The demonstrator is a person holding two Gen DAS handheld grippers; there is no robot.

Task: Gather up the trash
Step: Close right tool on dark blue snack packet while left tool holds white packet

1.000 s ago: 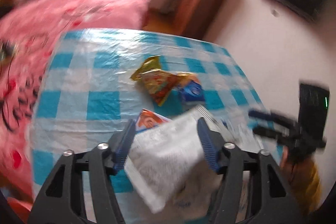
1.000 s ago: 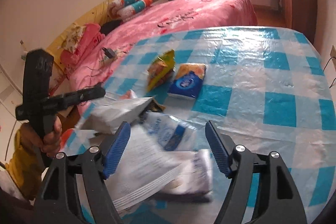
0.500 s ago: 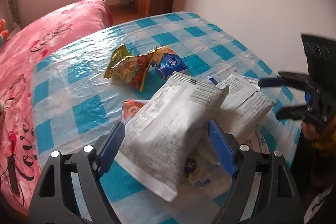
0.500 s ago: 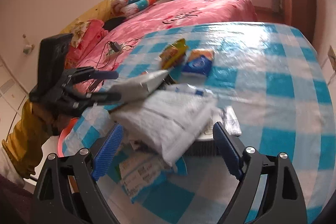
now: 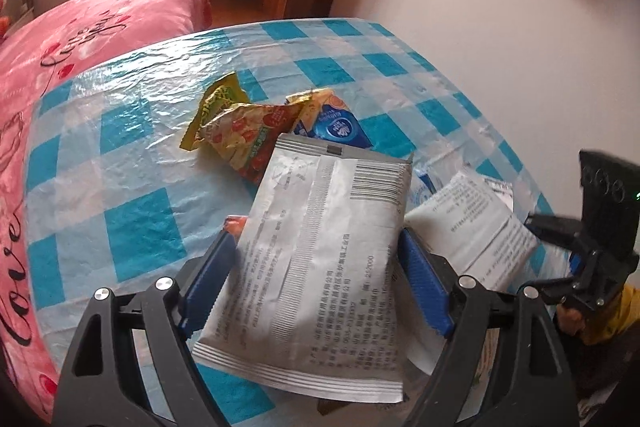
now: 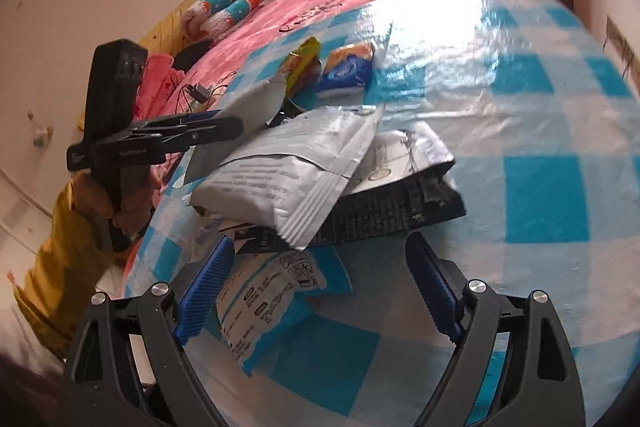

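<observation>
Silver wrapper in left gripper — right gripper wide

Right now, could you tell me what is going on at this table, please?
A person with a gripper in each hand is collecting trash from the table. The left gripper is clamped on a silver packet, held up off the cloth. The right gripper is open, poised at a pile with a white packet on a black packet. A yellow wrapper and a blue pack lie farther back.
</observation>
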